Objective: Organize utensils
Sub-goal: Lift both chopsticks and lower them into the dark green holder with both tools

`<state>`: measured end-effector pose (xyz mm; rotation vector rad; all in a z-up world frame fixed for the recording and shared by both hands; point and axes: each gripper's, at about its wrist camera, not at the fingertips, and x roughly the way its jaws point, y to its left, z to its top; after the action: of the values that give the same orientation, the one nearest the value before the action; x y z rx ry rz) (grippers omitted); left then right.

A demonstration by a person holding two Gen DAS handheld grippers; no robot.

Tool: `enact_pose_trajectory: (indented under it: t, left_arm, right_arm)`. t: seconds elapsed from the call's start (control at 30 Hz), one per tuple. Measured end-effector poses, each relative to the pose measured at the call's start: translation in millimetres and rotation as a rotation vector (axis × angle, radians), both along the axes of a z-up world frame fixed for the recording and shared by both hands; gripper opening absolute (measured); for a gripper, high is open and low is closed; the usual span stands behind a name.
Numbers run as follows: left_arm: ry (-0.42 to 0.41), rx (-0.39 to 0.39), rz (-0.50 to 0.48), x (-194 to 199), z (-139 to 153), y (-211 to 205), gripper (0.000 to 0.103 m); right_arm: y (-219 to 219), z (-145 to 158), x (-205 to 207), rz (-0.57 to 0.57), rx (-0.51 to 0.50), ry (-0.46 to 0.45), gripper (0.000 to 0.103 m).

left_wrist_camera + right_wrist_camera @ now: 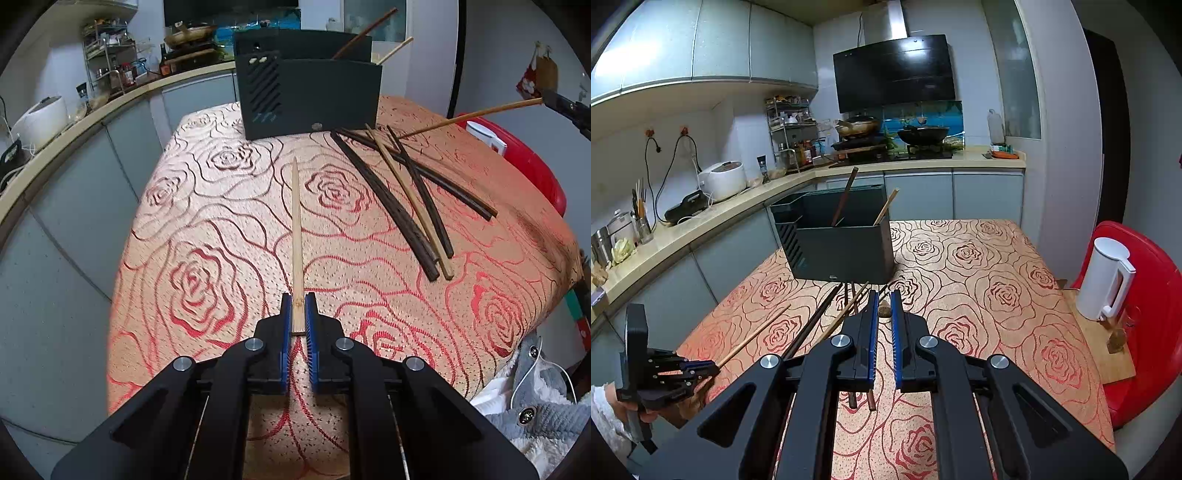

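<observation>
My left gripper (299, 310) is shut on the thick end of a light bamboo chopstick (296, 229) that points toward the dark utensil holder (310, 99). It also shows in the right wrist view (701, 369) with that chopstick (753, 334). My right gripper (884, 306) is shut on another light chopstick, seen end-on between its pads (884, 308) and seen from the side in the left wrist view (469, 116). Several dark and light chopsticks (402, 199) lie in a pile on the table. The holder (842, 243) has two chopsticks standing in it.
The table has a rose-patterned cloth (221, 221). A red chair (1145, 332) with a white kettle (1104, 280) stands at the right. Kitchen counters (701, 218) run along the left and back.
</observation>
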<state>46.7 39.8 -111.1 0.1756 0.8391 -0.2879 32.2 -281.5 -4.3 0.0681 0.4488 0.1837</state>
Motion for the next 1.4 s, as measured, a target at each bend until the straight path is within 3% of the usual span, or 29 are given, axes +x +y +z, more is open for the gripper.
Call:
enact_pose_trajectory:
  t: [0.47, 0.63, 0.77, 1.1, 1.4]
  left_arm:
    - [-0.21, -0.017, 0.005, 6, 102, 4, 0.007]
    - [-0.19, -0.048, -0.021, 19, 123, 4, 0.007]
    - [-0.164, -0.009, -0.024, 28, 125, -2, 0.007]
    - [-0.189, -0.04, -0.011, 38, 130, -1, 0.007]
    - [-0.198, -0.072, -0.003, 70, 165, 0, 0.007]
  right_arm:
    - [2, 28, 10, 0.021, 0.006, -0.065, 0.007]
    - [4, 39, 24, 0.036, 0.012, -0.058, 0.007]
    - [9, 46, 28, 0.047, 0.01, -0.069, 0.007]
    - [16, 52, 32, 0.062, 0.016, -0.076, 0.007]
    - [9, 78, 57, 0.061, 0.04, -0.083, 0.007]
